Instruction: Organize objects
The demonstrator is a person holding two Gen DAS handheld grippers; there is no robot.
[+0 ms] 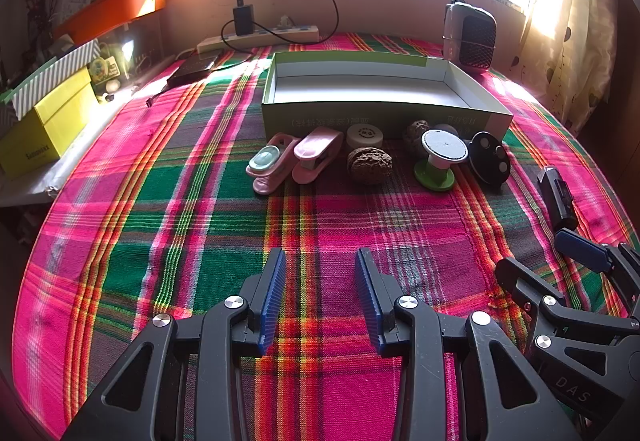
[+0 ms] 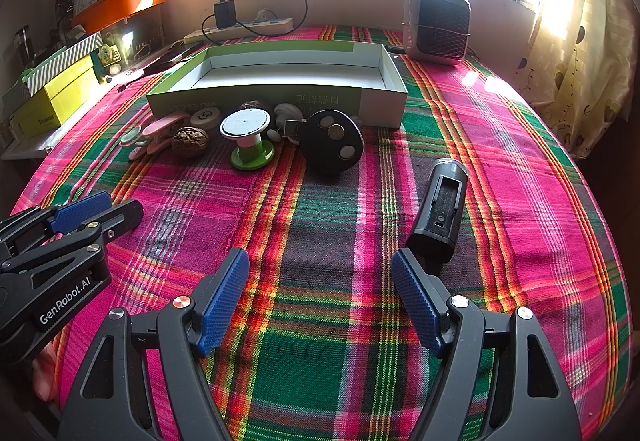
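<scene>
Your left gripper [image 1: 320, 261] hovers over the pink-and-green plaid cloth [image 1: 160, 201] with its blue-padded fingers [image 1: 274, 293] spread and nothing between them. Your right gripper [image 2: 320, 261] is the same: fingers wide apart, holding nothing.

Take the shallow green-and-white cardboard box [image 1: 376, 117] as your landmark. It lies open, and you can see no object inside it. Along its near wall runs a row of small things: two pink plastic clips [image 1: 294, 159], one with a pale teal pad; a round cream-lidded jar [image 1: 364, 137] touching the wall; a brown wrinkled walnut [image 1: 370, 165] just in front of that jar; a second walnut [image 1: 416, 131] against the wall; a green spool with a white disc top [image 1: 438, 161]; and a black round disc with pale circles [image 1: 490, 159] tilted on edge. A black rectangular plastic piece [image 2: 440, 209] lies well apart from the box, near your right gripper's right-hand finger. Behind the box stand a white power strip [image 1: 260, 37] and a small grille-fronted heater [image 1: 470, 35].
</scene>
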